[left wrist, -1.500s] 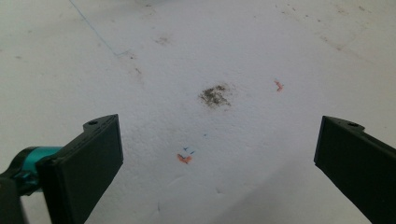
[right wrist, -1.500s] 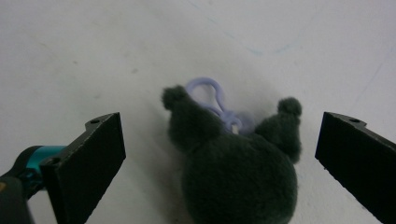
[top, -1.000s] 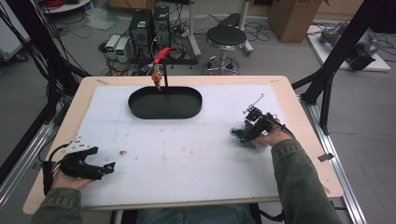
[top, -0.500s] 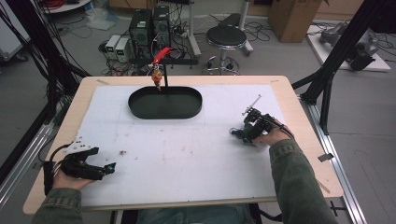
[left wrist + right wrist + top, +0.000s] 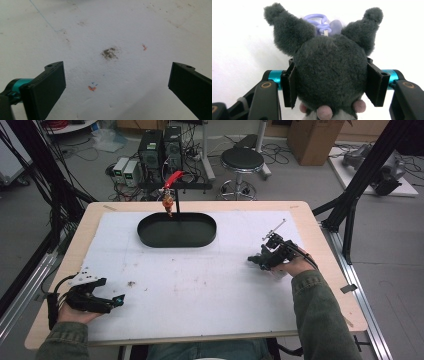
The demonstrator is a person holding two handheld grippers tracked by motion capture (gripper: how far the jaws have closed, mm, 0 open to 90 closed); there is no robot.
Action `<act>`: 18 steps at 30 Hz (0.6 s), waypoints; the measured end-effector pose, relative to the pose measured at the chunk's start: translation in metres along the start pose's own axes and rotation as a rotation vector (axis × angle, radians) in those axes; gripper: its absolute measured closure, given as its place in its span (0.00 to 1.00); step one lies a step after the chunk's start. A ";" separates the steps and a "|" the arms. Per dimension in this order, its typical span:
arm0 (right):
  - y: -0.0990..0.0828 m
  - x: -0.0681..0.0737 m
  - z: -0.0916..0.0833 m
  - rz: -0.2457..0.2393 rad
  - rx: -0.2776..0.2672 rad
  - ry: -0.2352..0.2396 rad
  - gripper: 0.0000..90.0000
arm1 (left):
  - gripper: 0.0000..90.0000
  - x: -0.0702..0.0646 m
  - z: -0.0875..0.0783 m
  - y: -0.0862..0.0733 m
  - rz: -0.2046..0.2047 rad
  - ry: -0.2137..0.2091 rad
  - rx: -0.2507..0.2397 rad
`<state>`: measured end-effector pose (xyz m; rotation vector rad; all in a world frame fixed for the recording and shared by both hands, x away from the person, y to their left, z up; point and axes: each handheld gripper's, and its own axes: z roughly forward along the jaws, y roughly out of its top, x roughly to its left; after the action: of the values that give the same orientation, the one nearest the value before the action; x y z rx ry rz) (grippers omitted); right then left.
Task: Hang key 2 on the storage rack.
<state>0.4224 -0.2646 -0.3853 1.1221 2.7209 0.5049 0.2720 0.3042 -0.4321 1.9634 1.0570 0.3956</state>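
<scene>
Plush toy [image 5: 329,77] sits squeezed between my right gripper [image 5: 270,256] jaws at three o'clock, ready for carrying; my left gripper [image 5: 95,300] rests wide open, empty, at eight.

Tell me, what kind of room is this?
Probably a lab or workshop set up for recording handling work. A table stands inside a black frame strung with cables, computers and a stool sit on the floor behind it, and a person holds a gripper in each hand.
</scene>
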 end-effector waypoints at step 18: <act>0.001 -0.004 -0.035 0.072 -0.104 0.044 0.43 | 0.02 0.000 0.002 0.001 0.008 -0.011 0.000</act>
<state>0.4159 -0.2754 -0.3524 1.1985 2.6640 0.6802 0.2732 0.3029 -0.4324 1.9681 1.0423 0.3896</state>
